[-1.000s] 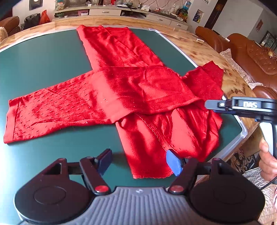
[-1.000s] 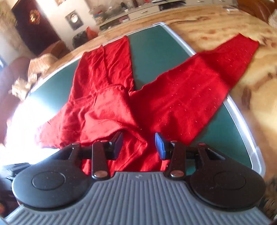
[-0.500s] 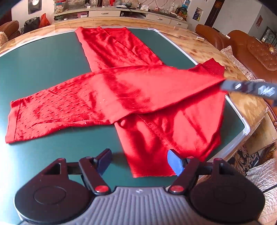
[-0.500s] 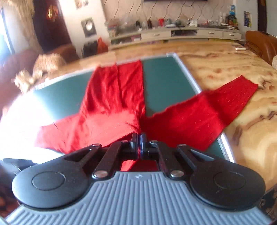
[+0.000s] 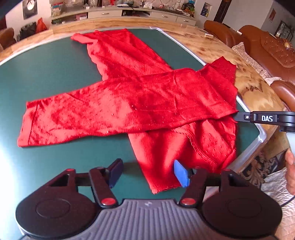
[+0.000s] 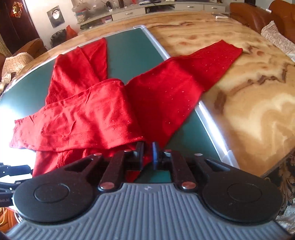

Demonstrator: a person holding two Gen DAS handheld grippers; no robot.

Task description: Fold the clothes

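Left wrist view: red garment [image 5: 140,103] lies spread on the green desk [image 5: 46,70], one sleeve folded across. Left gripper [image 5: 147,172], angled down at its hem, has just been narrowing, nothing pinched. Right gripper [image 6: 147,150], jaws just reopened to a narrow gap, cloth edge between.

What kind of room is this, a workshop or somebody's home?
Most likely a home living room. Brown leather sofas stand beside a large marbled table, and a long sideboard crowded with household odds and ends lines the far wall. A red garment lies spread on the table's green mat.
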